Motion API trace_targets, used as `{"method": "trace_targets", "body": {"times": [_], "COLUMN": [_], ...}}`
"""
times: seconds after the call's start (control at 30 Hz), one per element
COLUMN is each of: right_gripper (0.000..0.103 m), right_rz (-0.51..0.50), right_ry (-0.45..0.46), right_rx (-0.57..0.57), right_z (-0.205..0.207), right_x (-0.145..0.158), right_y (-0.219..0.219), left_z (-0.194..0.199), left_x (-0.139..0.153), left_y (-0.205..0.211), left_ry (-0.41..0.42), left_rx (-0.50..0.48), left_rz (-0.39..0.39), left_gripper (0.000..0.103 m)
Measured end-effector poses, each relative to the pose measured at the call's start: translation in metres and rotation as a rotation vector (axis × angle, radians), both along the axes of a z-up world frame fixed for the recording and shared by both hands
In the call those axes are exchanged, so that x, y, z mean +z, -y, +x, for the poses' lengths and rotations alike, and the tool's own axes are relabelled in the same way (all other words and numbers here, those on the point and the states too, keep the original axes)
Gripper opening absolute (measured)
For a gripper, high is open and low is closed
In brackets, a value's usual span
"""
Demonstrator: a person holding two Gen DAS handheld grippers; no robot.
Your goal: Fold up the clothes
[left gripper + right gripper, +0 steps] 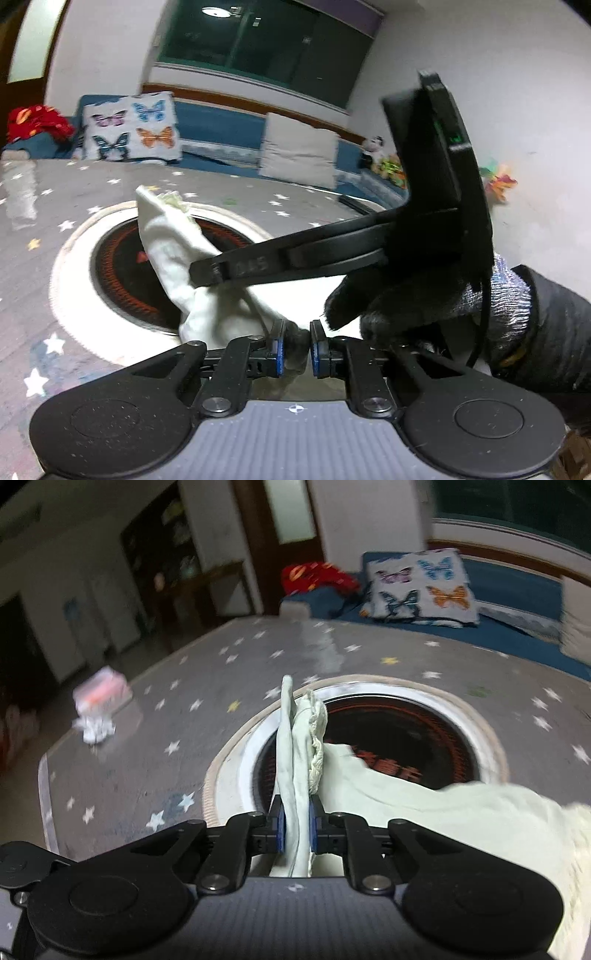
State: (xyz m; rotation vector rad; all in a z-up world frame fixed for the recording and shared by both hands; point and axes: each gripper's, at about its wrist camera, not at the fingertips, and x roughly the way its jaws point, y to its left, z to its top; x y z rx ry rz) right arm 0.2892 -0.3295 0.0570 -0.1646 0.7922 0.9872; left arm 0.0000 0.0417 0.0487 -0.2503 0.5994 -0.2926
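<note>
A pale white-green garment with a lace trim hangs in the air above the table. My left gripper is shut on a bunched end of it. My right gripper is shut on a folded edge of the garment, which rises upright between its pads and drapes away to the right. In the left wrist view the right gripper's fingers reach across from the right and pinch the cloth, held by a gloved hand.
A grey table cover with stars surrounds a round black-and-red heater with a white rim. A blue sofa holds a butterfly cushion, a grey cushion and red cloth. A small pink package lies at the table's left.
</note>
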Motion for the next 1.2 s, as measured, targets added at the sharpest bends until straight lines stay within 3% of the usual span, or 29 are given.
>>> {"method": "trace_targets", "body": {"times": [0.13,0.27,0.43,0.57,0.7,1.2], "right_gripper": [0.011,0.01,0.01,0.01,0.01,0.01], "right_rz": [0.069,0.126,0.167,0.196,0.24,0.265], "right_ry": [-0.028,-0.071,-0.181,-0.207,-0.159,-0.203], "right_rx": [-0.107,-0.217,-0.328,-0.339,-0.33,-0.472], "right_z": [0.014,0.028,0.044,0.049,0.053,0.075], "right_x": [0.001,-0.004,-0.029,-0.037,-0.02,-0.041], "right_y": [0.055,0.109,0.157,0.17,0.171,0.211], "left_z": [0.001,0.006,0.015,0.021,0.028,0.05], "left_x": [0.004,0.006,0.001,-0.004,-0.009,-0.028], "left_y": [0.011,0.02,0.028,0.034,0.04,0.047], "left_ry": [0.018,0.018,-0.014,-0.039,-0.064,-0.134], "left_rx": [-0.037,-0.057,-0.058,-0.062,-0.066,-0.067], "left_rz": [0.004,0.008,0.03,0.05,0.07,0.108], "left_gripper": [0.037,0.043,0.043,0.044,0.044,0.045]}}
